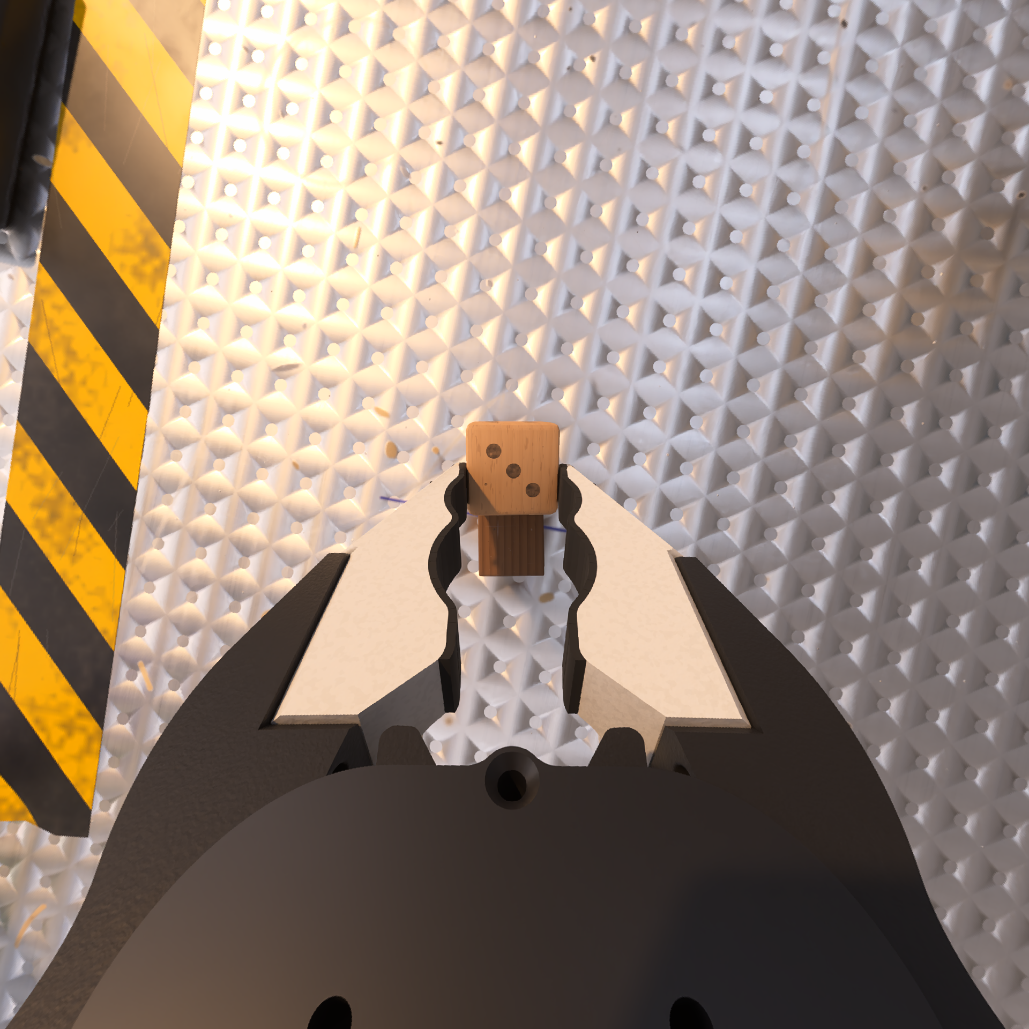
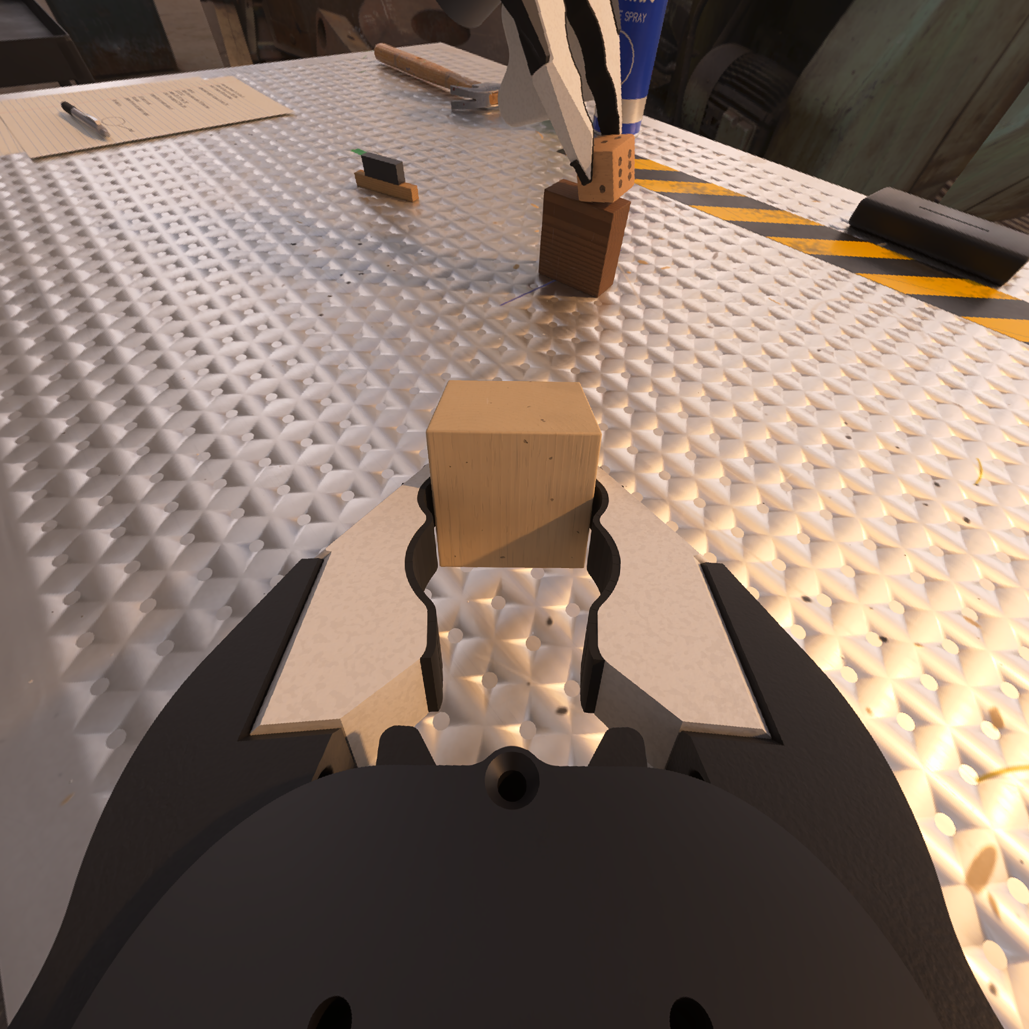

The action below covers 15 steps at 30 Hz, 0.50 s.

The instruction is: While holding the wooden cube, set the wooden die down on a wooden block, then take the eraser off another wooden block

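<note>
My left gripper (image 1: 512, 479) points down and is shut on the wooden die (image 1: 512, 466), which rests on top of a dark wooden block (image 1: 510, 545). In the right wrist view the left gripper (image 2: 584, 167) holds the die (image 2: 609, 170) on that upright block (image 2: 582, 245). My right gripper (image 2: 512, 501) is shut on the light wooden cube (image 2: 512, 473) and holds it above the metal table (image 2: 223, 390). A dark eraser (image 2: 383, 167) sits on a flat wooden block (image 2: 387, 186) at the far left.
A yellow-black striped band (image 2: 835, 245) runs along the right table edge, and it also shows in the left wrist view (image 1: 83, 390). A black bar (image 2: 941, 236) lies on it. A notepad (image 2: 139, 114) with a pen (image 2: 83, 118), a hammer (image 2: 440, 75) and a blue spray can (image 2: 640, 61) stand at the back.
</note>
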Each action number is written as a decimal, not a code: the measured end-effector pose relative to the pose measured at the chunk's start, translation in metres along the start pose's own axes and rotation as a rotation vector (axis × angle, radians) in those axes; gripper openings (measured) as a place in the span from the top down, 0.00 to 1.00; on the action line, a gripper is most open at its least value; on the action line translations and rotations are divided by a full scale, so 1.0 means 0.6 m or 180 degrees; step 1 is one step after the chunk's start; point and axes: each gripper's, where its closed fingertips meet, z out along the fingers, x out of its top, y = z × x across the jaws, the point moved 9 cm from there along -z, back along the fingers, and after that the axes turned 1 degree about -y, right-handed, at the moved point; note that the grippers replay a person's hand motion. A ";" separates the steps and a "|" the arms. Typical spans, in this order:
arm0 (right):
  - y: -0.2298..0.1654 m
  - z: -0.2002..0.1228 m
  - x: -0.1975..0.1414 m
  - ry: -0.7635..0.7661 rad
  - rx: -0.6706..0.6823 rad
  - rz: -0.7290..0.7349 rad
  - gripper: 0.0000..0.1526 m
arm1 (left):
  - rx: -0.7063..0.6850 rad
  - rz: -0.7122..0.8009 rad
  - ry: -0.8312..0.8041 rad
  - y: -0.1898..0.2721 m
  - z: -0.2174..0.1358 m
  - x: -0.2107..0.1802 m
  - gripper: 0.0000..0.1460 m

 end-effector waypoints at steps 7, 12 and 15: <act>-0.006 0.002 -0.001 -0.0045 0.0028 -0.0059 0.66 | 0.0069 -0.0011 -0.0119 0.002 -0.002 -0.001 0.78; -0.006 0.004 -0.002 -0.0054 0.0053 -0.0049 0.66 | 0.0101 0.0002 -0.0205 0.002 -0.004 -0.001 0.78; -0.007 0.004 -0.001 -0.0059 0.0062 -0.0055 0.66 | 0.0114 -0.0020 -0.0235 0.003 -0.004 0.000 0.78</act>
